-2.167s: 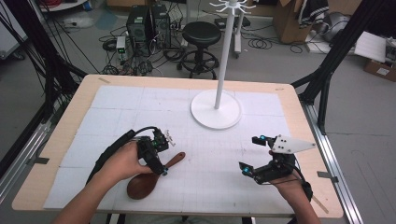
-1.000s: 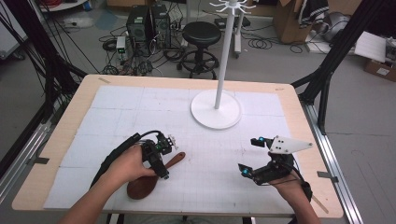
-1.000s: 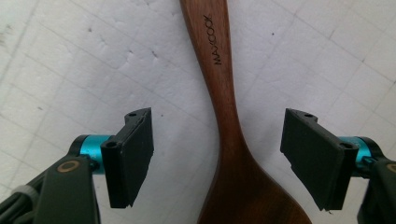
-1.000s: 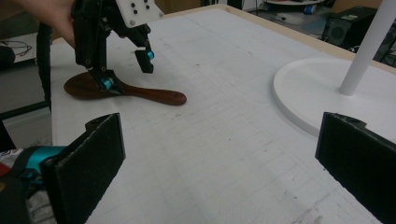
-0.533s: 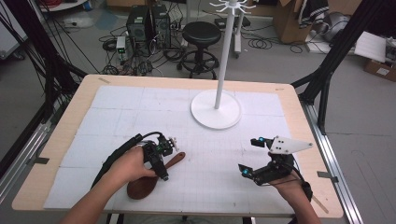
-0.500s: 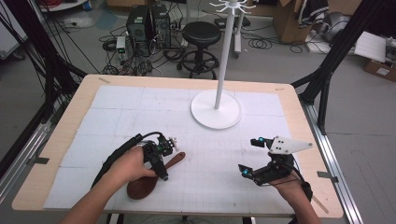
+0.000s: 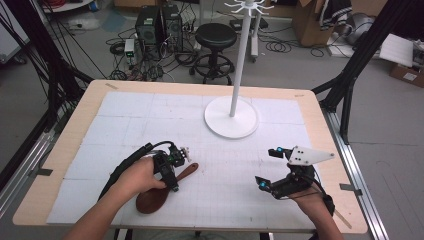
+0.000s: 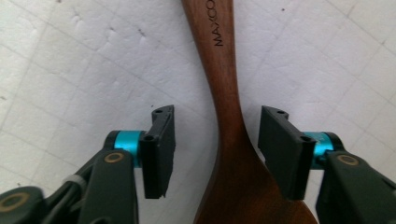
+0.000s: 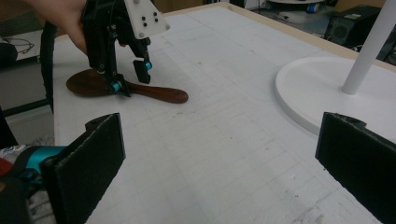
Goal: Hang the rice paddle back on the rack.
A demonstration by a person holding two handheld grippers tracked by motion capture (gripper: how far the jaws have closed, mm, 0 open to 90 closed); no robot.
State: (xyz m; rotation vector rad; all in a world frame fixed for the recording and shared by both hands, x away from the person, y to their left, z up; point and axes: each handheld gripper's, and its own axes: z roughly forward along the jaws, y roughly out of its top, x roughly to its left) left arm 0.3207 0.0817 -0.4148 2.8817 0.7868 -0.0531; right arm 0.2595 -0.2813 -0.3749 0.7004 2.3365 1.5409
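Spanning the middle of the high view, the bench carries a white stand at upper centre. Lower left lies the wooden spoon; the left tongs have just been closing around its neck, not yet touching. Right tongs gape wide.

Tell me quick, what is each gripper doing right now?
Left gripper: open, jaws just closing around the wooden spoon, pads not yet touching.
Right gripper: open, holding nothing.

Two hand-held grippers poised low over the table

The left gripper points down, jaws just closing but touching nothing; the right gripper hovers level, jaws spread wide, forearm steady.
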